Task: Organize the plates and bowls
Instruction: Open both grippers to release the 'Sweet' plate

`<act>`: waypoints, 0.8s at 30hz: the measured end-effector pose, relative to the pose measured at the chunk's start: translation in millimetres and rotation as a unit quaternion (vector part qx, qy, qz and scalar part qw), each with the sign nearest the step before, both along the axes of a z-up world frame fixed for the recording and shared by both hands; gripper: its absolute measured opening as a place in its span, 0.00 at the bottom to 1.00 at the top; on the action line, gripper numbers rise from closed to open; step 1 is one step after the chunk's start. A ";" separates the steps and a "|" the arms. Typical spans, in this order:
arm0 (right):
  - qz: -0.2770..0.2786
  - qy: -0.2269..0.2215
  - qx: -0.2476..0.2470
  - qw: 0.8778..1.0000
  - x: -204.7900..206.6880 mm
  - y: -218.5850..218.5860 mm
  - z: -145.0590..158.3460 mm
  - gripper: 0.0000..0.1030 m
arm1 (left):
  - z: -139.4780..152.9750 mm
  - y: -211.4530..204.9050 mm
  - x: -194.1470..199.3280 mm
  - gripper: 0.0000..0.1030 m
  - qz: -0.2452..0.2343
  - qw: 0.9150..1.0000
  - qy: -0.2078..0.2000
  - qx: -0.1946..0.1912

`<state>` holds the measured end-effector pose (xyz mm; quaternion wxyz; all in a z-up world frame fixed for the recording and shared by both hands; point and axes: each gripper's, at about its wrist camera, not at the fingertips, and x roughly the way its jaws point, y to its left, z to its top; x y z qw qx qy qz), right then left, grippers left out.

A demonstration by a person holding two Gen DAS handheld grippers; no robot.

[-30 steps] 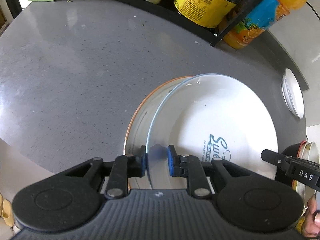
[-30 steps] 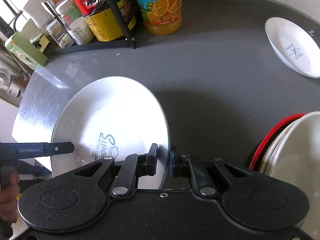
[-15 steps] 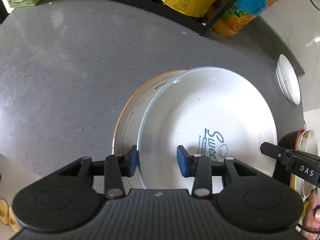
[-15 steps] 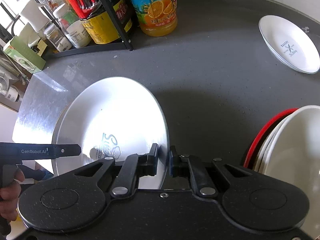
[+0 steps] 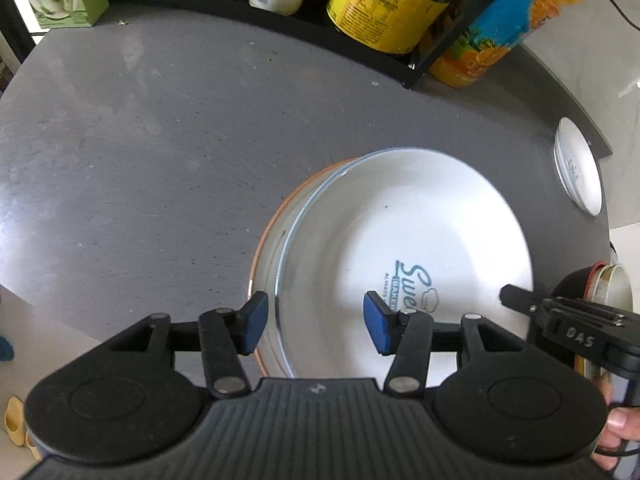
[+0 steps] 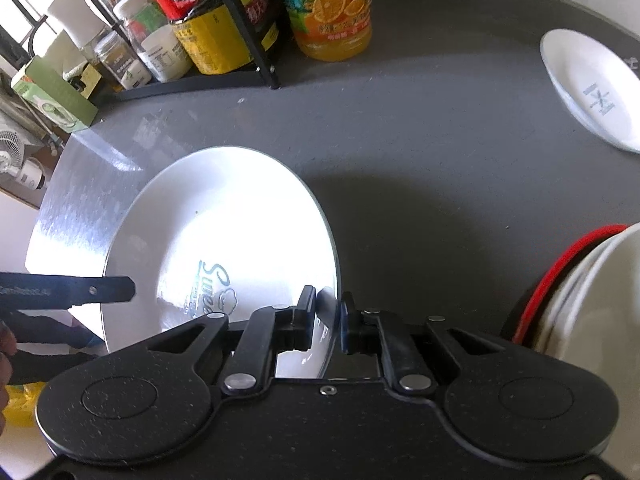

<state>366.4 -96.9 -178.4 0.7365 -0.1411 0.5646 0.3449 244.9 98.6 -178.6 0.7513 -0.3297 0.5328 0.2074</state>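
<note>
— What are your tongs doing?

— My left tongs [image 5: 316, 322] stand wide apart. Their blue pads [image 5: 253, 322] straddle the near rim of the white plate [image 5: 404, 240] without touching it. My right tongs [image 6: 327, 322] are pressed together on that same plate [image 6: 224, 236], pinching its right edge between the two pads.

— Where is the plate?

— Near the front edge of the grey table [image 5: 140, 140]. It sits on a second, orange-rimmed plate [image 5: 267, 240], whose rim shows as a crescent on its left side.

— How many dishes can you count?

— Two plates stacked in front of me. One more white dish [image 6: 592, 92] lies alone, well apart at the far right of the table. At my right there is a stack of bowls [image 6: 580, 292], one of them red-rimmed; I cannot tell how many.

— Which way does the plate face?

— Open side up, blue lettering [image 5: 412, 284] showing. In the right wrist view its right edge appears raised, so it seems tilted. Being round, it has no long axis.

— Anything else?

— A black rack [image 6: 240, 76] of bottles and an orange juice bottle [image 6: 328, 4] at the back.
</note>
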 end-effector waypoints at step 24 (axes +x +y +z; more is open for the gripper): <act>-0.063 0.014 0.065 0.996 14.2 -34.5 36.6 0.22 | 34.1 -5.7 57.5 0.55 -0.066 0.996 -0.026 0.056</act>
